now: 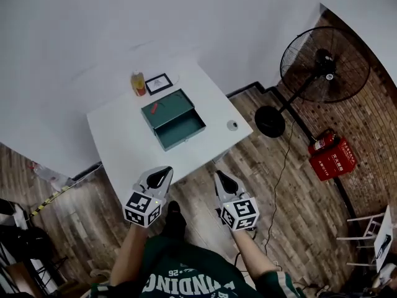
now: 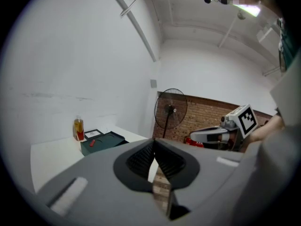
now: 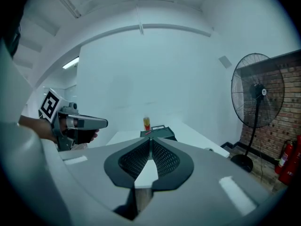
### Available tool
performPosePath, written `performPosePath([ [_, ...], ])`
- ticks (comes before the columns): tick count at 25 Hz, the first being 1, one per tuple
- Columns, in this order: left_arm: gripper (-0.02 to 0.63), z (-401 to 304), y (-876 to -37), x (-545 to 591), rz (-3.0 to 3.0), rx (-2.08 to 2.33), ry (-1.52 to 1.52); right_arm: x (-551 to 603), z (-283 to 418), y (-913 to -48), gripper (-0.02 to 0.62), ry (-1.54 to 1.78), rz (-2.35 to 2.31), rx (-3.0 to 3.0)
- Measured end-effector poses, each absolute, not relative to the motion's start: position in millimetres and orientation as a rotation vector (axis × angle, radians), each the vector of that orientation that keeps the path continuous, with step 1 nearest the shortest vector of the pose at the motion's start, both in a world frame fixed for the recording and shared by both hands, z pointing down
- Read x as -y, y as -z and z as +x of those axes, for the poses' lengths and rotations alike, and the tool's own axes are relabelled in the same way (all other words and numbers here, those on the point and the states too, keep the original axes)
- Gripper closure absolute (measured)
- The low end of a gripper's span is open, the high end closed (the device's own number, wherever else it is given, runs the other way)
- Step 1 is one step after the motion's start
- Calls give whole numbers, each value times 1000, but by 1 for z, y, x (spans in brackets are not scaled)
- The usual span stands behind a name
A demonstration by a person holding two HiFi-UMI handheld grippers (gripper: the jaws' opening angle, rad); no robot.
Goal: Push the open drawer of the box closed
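Left gripper (image 1: pixel 159 179) and right gripper (image 1: pixel 222 180) clenched empty (tips meeting); box (image 1: pixel 165 107) at 12 o'clock, drawer (image 1: pixel 182 130) open.

- The left gripper (image 1: pixel 162 174) has a light grey plastic shell that tapers to a point, with black finely ribbed pads (image 2: pixel 141 157) set in a dark surround.
- The right gripper (image 1: pixel 221 180) has the same grey shell, and its black pads (image 3: pixel 164 157) carry a mesh pattern.
- A pale rectangular patch (image 3: pixel 237 194) sits on the shell.
- Each gripper bears a white cube with black square markers, the left cube (image 1: pixel 142 208) and the right cube (image 1: pixel 240 212).
- The person wears a dark green shirt (image 1: pixel 186 278) with white lettering.
- The person also wears a black shoe (image 1: pixel 175 219).
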State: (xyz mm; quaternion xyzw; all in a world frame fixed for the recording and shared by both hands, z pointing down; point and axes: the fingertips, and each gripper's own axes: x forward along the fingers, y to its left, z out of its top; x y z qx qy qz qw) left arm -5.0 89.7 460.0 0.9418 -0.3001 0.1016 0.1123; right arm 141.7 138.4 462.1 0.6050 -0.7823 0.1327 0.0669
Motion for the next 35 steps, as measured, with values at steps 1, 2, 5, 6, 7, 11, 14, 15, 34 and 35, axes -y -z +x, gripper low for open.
performPosePath([
  [1,554,-4,-460,-75,2775,868,-311,-123,141,-460,594,-396,1830,2354],
  [2,552,-2,-460,-61,2785,855,-321,-108,140,-459,594,-391,1836,2350],
  [5,552,-1,-460,-26,2805,825,-343,-72,137,-458,594,-388,1852,2338],
  [6,552,-1,-461,-16,2808,819,-347,-62,136,-458,594,-390,1855,2335],
  [7,552,-2,-461,-7,2807,815,-349,-53,134,-459,593,-394,1857,2332],
  [11,552,-3,-466,22,2786,801,-339,-27,131,-469,594,-411,1841,2315],
  [14,554,0,-472,38,2773,797,-342,-13,128,-476,594,-427,1802,2343],
  [15,552,1,-474,42,2769,798,-342,-10,127,-479,594,-428,1780,2360],
  [34,552,-10,-520,75,2591,934,-416,41,126,-580,593,-586,1541,2314],
  [35,552,-14,-524,74,2577,942,-421,39,124,-591,592,-603,1516,2299],
])
